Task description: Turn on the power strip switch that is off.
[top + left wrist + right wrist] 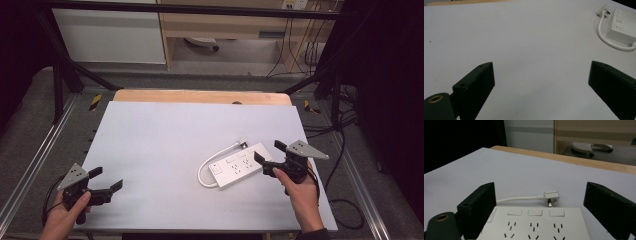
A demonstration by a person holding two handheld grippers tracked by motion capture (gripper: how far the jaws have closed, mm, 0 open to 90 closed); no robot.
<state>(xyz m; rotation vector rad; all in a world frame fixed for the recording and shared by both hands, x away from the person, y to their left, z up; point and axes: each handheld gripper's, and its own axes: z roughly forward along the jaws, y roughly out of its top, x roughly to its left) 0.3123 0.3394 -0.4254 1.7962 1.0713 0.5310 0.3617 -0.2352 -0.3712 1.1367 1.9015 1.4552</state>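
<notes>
White-grey table top [165, 150], matte, bare over most of the left and centre of the high view; wooden strip [200, 96] along the far edge, dark floor [30, 125] and metal frame rails [30, 160] beyond both sides.

Nearest, lower left of the high view: left gripper [106, 180] held in the left hand [62, 215], close to the table's near-left corner. Jaws spread wide, nothing between them. Same in the left gripper view [541, 82]: bare surface between and ahead of the jaws, wide open room up to the far edge.

Lower right of the high view: right gripper [270, 151] held in the right hand [300, 192], near the table's right edge, little margin on that side. Jaws spread wide, holding nothing.

White power strip [240, 165] lying flat, right of centre, angled with its far end toward the upper right; that end lies just at the right gripper's jaws. In the right gripper view the strip [534, 225] sits low in frame between the two jaws; contact with either jaw cannot be told. Three socket groups and three rectangular switches on its top face.

White cable [204, 170] looping from the strip's near-left end round to the plug [242, 145], which rests on the table just beyond the strip; plug [551, 196] seen past the strip, pins visible.

Red mark on the strip's end in the left gripper view [621, 26]; no lettering legible.
</notes>
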